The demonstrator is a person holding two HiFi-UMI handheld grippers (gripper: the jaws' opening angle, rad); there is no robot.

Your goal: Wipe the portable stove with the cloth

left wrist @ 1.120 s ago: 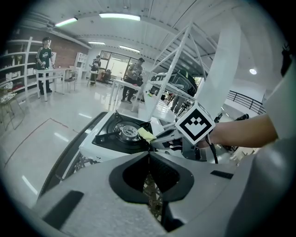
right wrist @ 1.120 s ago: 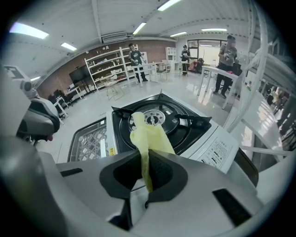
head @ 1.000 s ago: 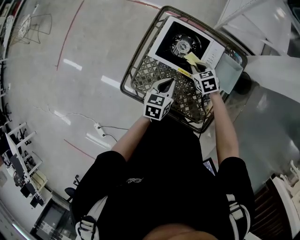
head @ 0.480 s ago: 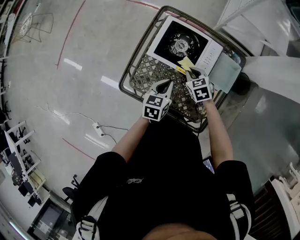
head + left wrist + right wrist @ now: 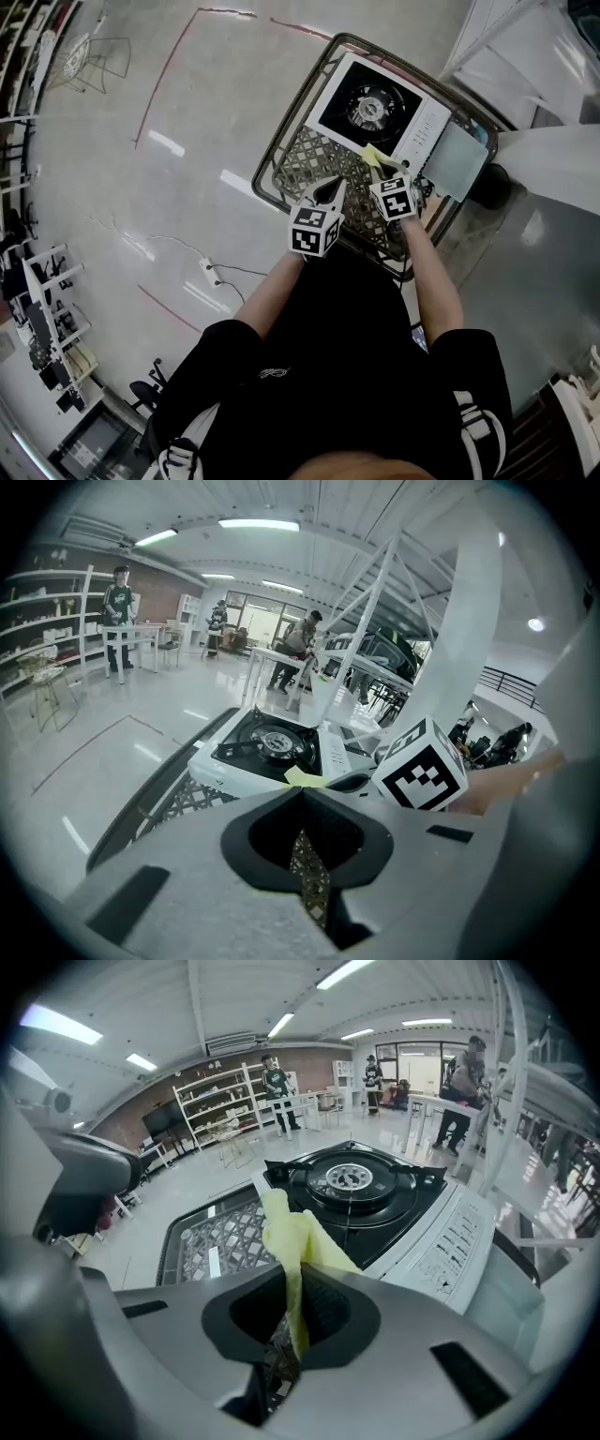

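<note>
Jaws of the right gripper (image 5: 382,172), clamped on a crumpled pale-yellow cloth (image 5: 373,155), have drawn back from the black burner (image 5: 368,108) to the near edge of the white portable stove (image 5: 419,120), likely ending one wipe; the left gripper (image 5: 334,184) is closed and empty.

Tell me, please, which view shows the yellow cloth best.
The right gripper view: the yellow cloth stands large, pinched between the right gripper's fingers. The head view shows a small patch; the left gripper view, only a corner.

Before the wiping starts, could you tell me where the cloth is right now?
The yellow cloth is pinched between the jaws of the right gripper, centre-right in the head view, at the portable stove's near edge.
</note>
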